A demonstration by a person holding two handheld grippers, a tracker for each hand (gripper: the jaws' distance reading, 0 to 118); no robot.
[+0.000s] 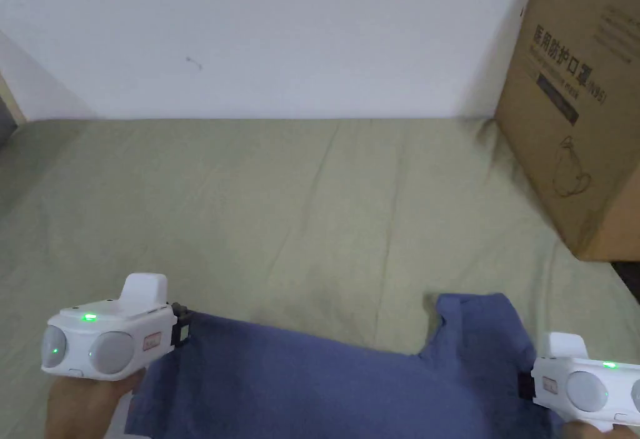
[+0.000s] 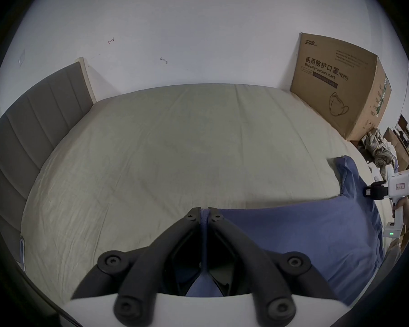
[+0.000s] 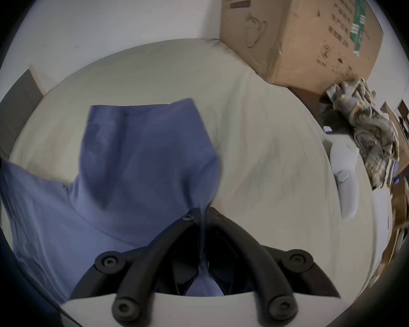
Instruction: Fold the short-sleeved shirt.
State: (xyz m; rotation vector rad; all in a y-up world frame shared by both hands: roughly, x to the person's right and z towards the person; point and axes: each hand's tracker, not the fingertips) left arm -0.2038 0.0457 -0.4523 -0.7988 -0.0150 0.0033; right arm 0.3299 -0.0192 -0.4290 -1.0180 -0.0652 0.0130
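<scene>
Both hand-held grippers pinch the soft blue shirt taut.

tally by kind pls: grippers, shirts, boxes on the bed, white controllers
Grippers: 2, left gripper and right gripper, both clamped on the cloth
Shirts: 1, blue shirt
Boxes: 1, cardboard box at the bed's far right corner
Controllers: 1, white controller near the bed's right edge
Total: 5

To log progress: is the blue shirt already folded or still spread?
Still spread, not folded: the blue shirt stretches between the left gripper and right gripper, one sleeve sticking out.
</scene>
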